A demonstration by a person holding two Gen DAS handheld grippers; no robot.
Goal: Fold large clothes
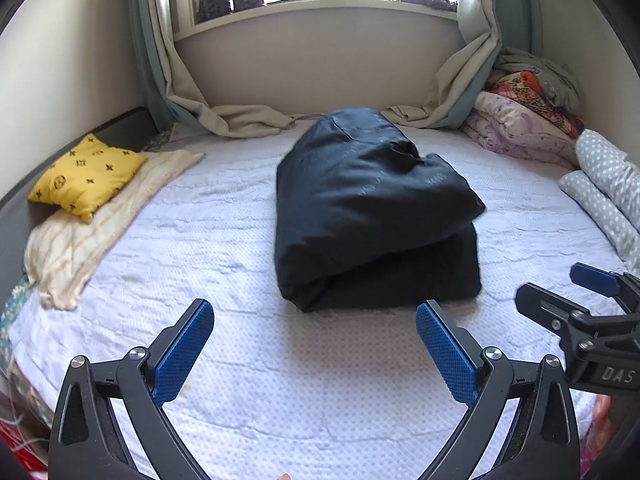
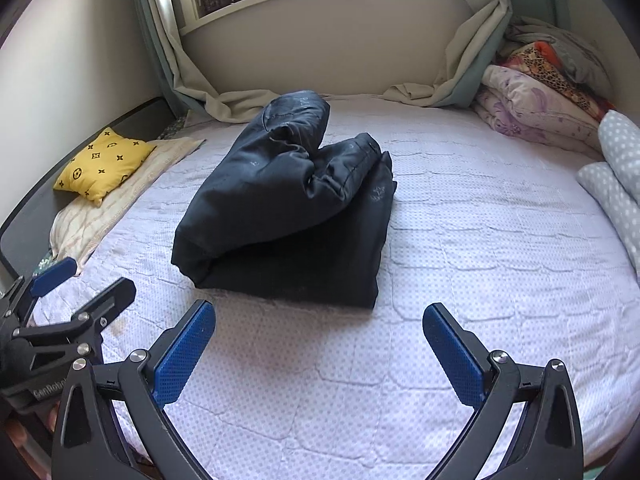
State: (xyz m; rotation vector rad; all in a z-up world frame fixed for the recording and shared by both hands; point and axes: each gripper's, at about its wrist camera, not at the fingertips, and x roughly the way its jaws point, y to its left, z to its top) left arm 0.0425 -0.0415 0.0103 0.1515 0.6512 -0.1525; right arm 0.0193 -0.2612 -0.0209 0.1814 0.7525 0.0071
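Note:
A dark navy padded garment (image 1: 368, 208) lies folded into a thick bundle in the middle of the bed, its upper layer doubled over the lower one. In the right wrist view the same garment (image 2: 288, 208) shows a rolled sleeve end on top. My left gripper (image 1: 314, 312) stands open just short of the bundle's near edge, nothing between its blue pads. My right gripper (image 2: 318, 316) is also open and empty, near the bundle's front right corner. Each gripper shows at the side of the other's view.
The bed (image 1: 224, 240) has a white dotted quilted cover. A yellow patterned cushion (image 1: 86, 174) and cream blanket (image 1: 92, 224) lie at the left. Folded quilts (image 1: 520, 124) and dotted pillows (image 1: 604, 184) are stacked at the right. Curtains and a window sill with jars stand behind.

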